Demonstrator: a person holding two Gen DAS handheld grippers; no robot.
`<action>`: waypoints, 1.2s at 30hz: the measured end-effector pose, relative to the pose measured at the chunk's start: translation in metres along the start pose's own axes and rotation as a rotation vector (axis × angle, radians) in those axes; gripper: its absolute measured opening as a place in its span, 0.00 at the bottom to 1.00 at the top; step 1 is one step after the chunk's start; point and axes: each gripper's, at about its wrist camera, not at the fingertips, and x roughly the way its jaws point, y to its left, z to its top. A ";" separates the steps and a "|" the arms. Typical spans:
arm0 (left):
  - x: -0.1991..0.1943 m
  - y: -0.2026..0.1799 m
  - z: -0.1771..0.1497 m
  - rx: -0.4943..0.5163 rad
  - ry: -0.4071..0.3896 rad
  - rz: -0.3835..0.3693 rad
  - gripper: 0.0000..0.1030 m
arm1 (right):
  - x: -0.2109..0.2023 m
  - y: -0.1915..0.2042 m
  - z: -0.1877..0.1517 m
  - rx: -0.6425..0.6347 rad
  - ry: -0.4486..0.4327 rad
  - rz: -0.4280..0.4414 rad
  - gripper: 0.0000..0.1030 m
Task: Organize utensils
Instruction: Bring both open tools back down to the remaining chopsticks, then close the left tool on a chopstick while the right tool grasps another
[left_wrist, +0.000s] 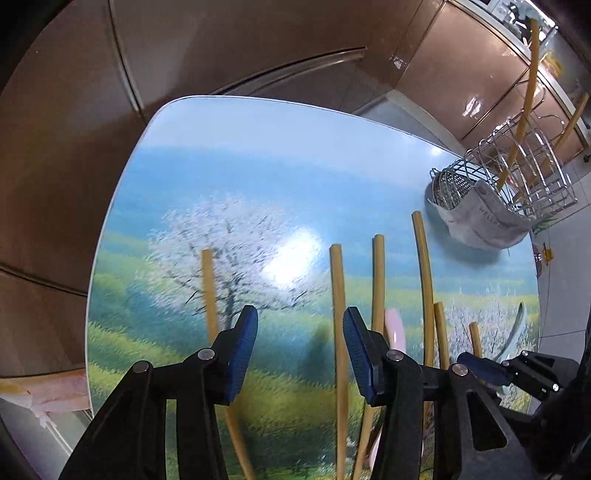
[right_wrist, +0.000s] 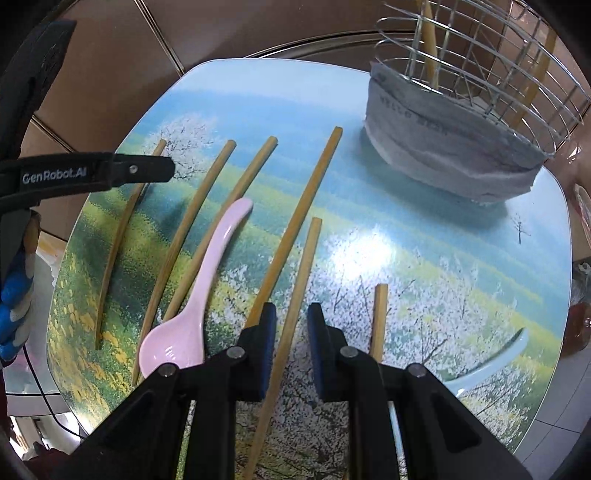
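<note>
Worktop: I am looking down at a worktop (right_wrist: 461, 266) printed with a blossoming tree and green fields; the loose utensils lie flat on it, side by side, handles pointing away from me.

Chopsticks: several bamboo chopsticks (right_wrist: 295, 218) lie apart from one another, none crossing, which I judge leaves each free to be picked singly.

Holder: the wire utensil holder (right_wrist: 480, 66) stands at the far right of the worktop, its base wrapped in grey cloth (right_wrist: 436, 147). A couple of chopsticks already stand upright in it, so I take it as the destination and the job as partly done.

Spoons: a pink spoon (right_wrist: 177, 343) lies bowl-up among the left chopsticks; a pale blue spoon (right_wrist: 491, 362) lies near the right edge.

Right gripper: my right gripper (right_wrist: 291, 328) points steeply down with its jaws narrowly spread astride one chopstick (right_wrist: 306, 266). A gap shows on both sides, so I read it as straddling, not pinching.

Left gripper: my left gripper (left_wrist: 299, 332) hangs over the left part of the spread, jaws about half spread and empty. A chopstick (left_wrist: 340, 325) lies on the worktop just inside its right jaw.

Next, as I judge: close the right jaws on the straddled stick before lifting toward the holder.
</note>
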 end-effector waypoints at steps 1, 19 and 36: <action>0.004 -0.002 0.003 -0.003 0.010 0.002 0.44 | 0.002 0.000 0.002 -0.004 0.005 -0.002 0.16; 0.045 -0.024 0.037 0.017 0.050 0.042 0.32 | 0.020 -0.010 0.026 -0.025 0.019 0.013 0.10; 0.051 -0.025 0.040 0.042 0.101 0.018 0.08 | 0.023 -0.015 0.055 -0.024 0.069 0.030 0.10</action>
